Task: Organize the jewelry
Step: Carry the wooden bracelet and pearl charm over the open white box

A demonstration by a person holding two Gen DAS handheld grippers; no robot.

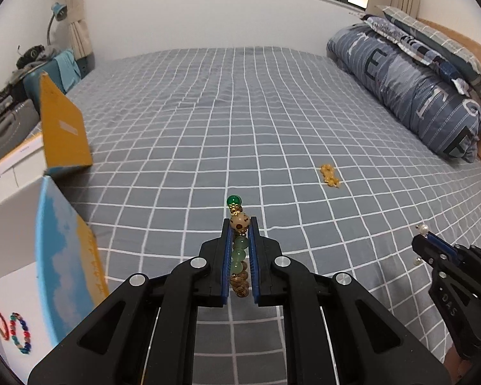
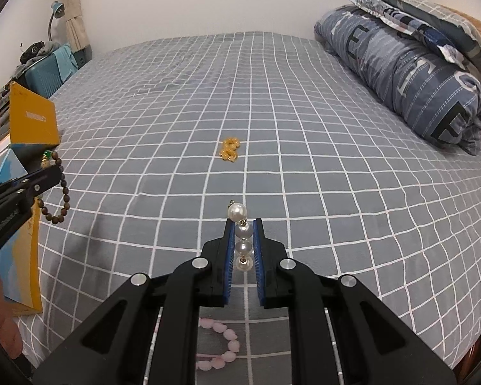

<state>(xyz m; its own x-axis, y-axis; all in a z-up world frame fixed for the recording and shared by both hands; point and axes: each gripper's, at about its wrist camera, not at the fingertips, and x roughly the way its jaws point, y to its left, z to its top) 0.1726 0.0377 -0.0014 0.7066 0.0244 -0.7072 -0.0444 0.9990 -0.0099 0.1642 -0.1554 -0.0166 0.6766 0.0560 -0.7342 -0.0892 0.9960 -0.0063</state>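
My left gripper [image 1: 239, 226] is shut on a beaded bracelet [image 1: 239, 253] of green, cream and brown beads, held above the checked bed. In the right wrist view that left gripper [image 2: 49, 173] shows at the left edge, with the brown-bead loop [image 2: 61, 205] hanging from it. My right gripper [image 2: 243, 224] is shut on a pearl strand [image 2: 243, 239]; its top pearl sticks out past the tips. The left wrist view has the right gripper [image 1: 428, 235] at the right edge with a pearl at its tip. A yellow bead bracelet [image 2: 229, 149] lies on the bed ahead. A pink bead bracelet [image 2: 223, 346] lies below the right gripper.
An open white box [image 1: 12, 288] with a blue-and-yellow lid stands at the left; a red bracelet [image 1: 0, 324] and a multicoloured bracelet [image 1: 20, 333] lie inside. A second yellow box flap [image 1: 64, 128] stands behind. A rolled quilt [image 1: 410, 89] and pillows fill the right side. A suitcase and clutter sit far left.
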